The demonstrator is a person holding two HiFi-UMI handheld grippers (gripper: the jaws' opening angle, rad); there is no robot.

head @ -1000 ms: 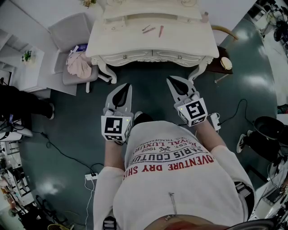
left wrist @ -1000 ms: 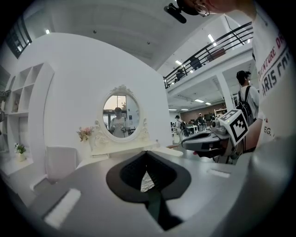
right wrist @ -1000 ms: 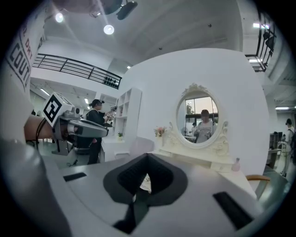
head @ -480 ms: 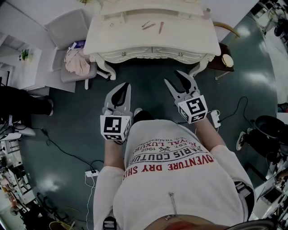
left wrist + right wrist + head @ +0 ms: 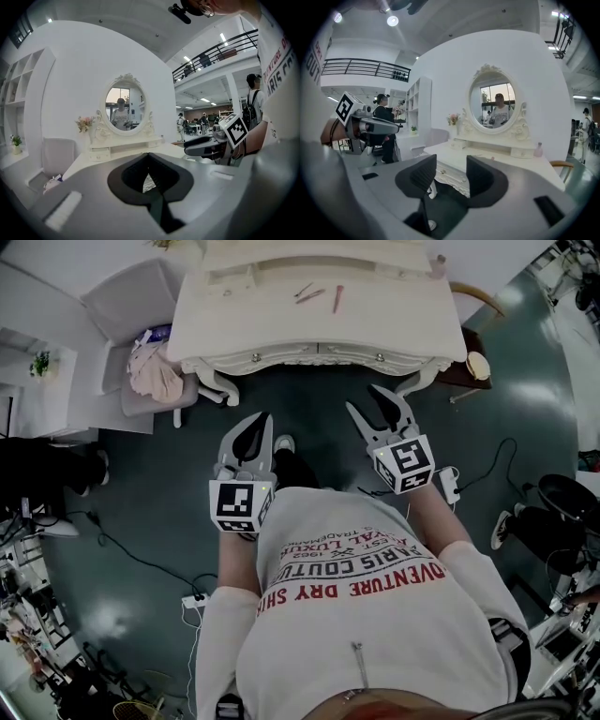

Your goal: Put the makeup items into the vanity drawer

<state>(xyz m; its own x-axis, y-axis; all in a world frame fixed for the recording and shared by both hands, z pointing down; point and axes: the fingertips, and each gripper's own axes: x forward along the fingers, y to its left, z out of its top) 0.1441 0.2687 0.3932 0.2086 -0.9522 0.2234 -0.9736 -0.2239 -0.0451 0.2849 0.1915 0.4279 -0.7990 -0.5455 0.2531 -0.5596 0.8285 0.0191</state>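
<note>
Right gripper [image 5: 451, 171] has just been opening up: jaws spread wide, nothing between them, only floor and the vanity [image 5: 281, 329] edge showing through. Left gripper [image 5: 148, 161] is clenched, tips meeting, empty too. Both hang out in front of the person, well short of the vanity. The makeup items [image 5: 319, 296], a few thin sticks, lie on the vanity top, behind the drawers [image 5: 272, 355], which look closed. A chair [image 5: 122, 310] stands at its left.
</note>
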